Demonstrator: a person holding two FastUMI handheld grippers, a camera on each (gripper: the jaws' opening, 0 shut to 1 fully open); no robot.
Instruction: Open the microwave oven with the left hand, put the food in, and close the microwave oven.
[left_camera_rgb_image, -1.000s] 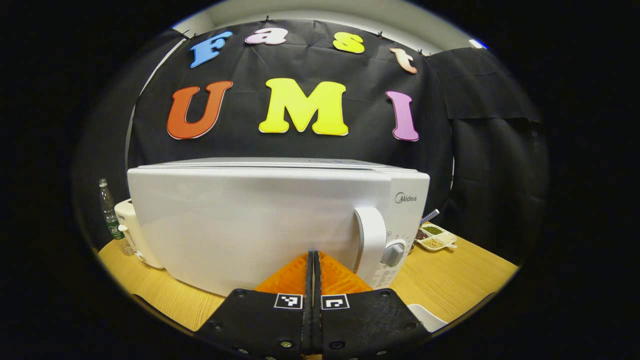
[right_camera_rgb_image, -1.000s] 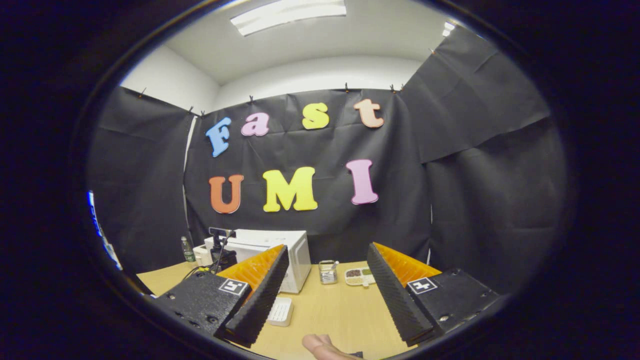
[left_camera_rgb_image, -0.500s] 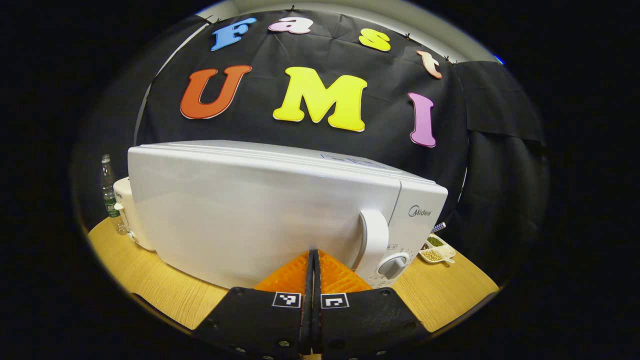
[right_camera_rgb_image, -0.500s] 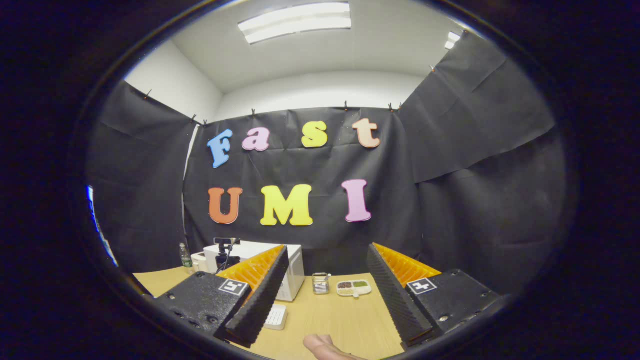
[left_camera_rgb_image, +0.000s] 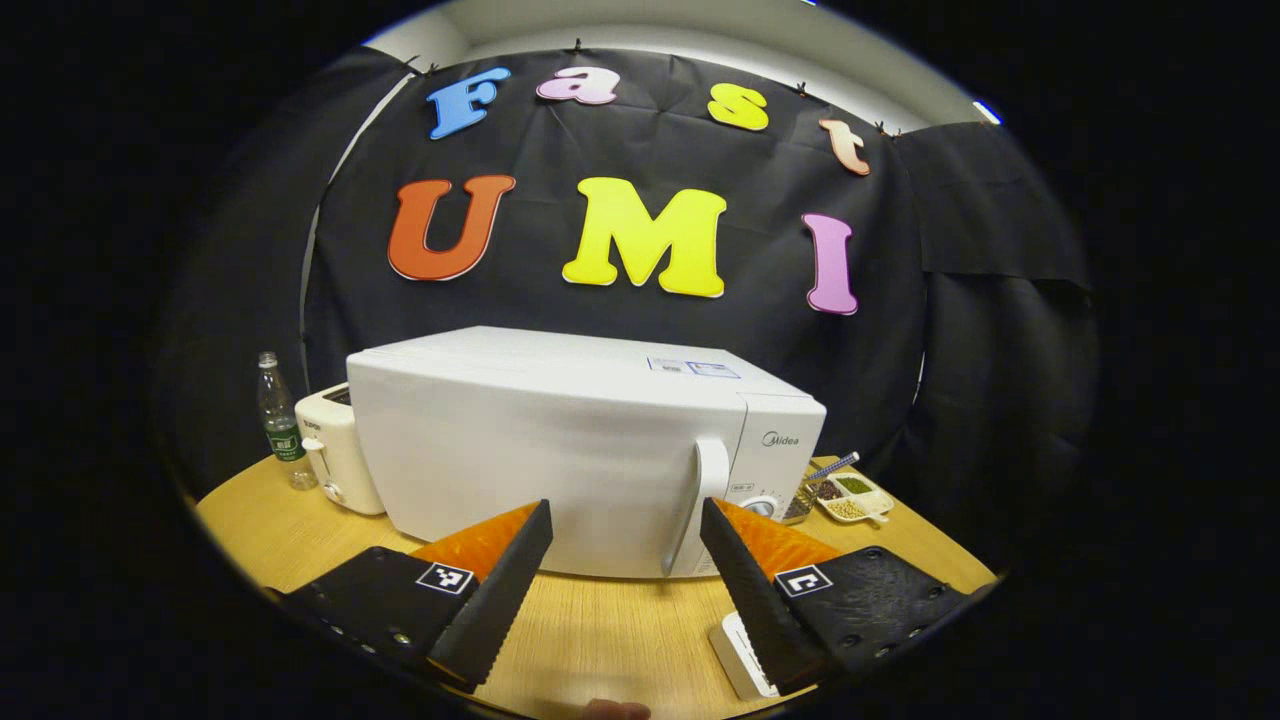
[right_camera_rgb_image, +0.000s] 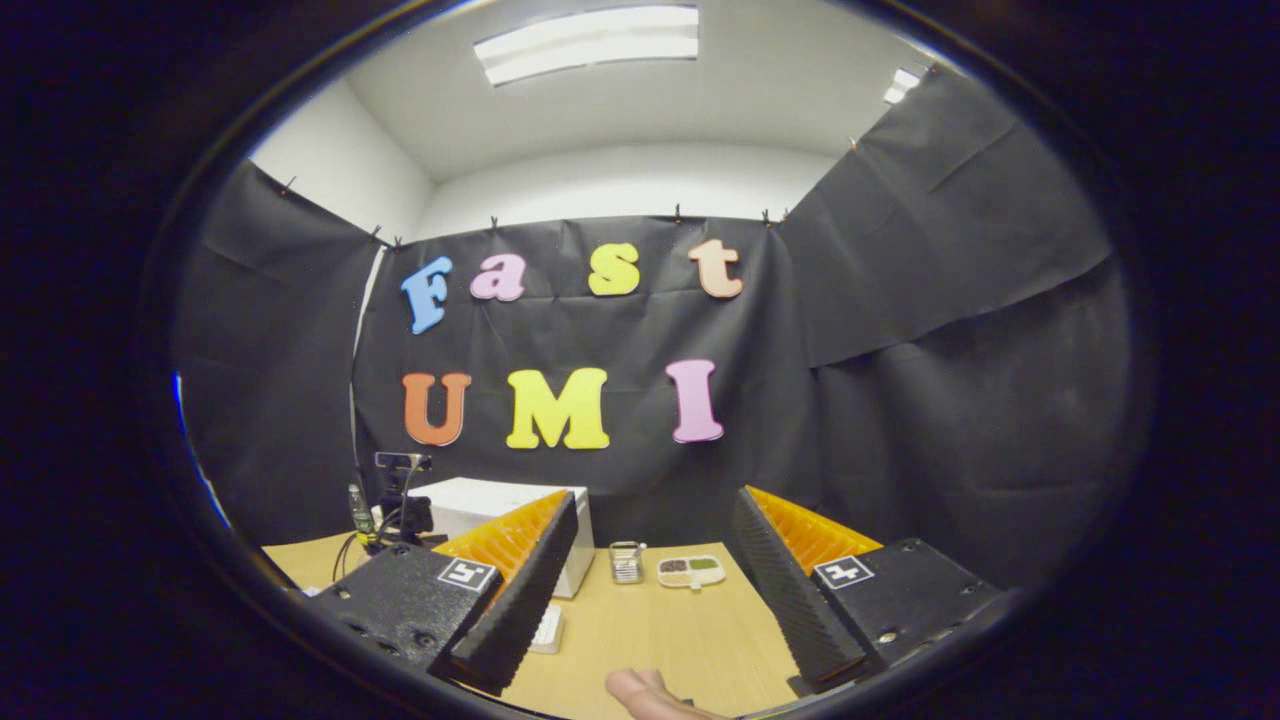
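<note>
The white box-shaped microwave oven (left_camera_rgb_image: 585, 450) stands on the pale wooden table (left_camera_rgb_image: 610, 630) with its door closed and flush, the curved white door handle (left_camera_rgb_image: 700, 505) on its right side next to the control panel with a grey knob (left_camera_rgb_image: 762, 506). A second ago the left gripper (left_camera_rgb_image: 625, 560) had its fingers pressed together and sat close against the door; now it has drawn back and its fingers stand wide apart, holding nothing, so the closing push looks finished and the task appears to be at its end. In the right gripper view the right gripper (right_camera_rgb_image: 650, 590) also has its fingers spread and empty, hanging well back from the oven (right_camera_rgb_image: 500, 515), much as it did before. Beside the oven's left stand a cream toaster (left_camera_rgb_image: 335, 450) and a clear plastic bottle (left_camera_rgb_image: 277, 420); to its right lies a white divided dish of beans (left_camera_rgb_image: 850, 497), and a small white slotted block (left_camera_rgb_image: 745, 655) lies near the left gripper.
</note>
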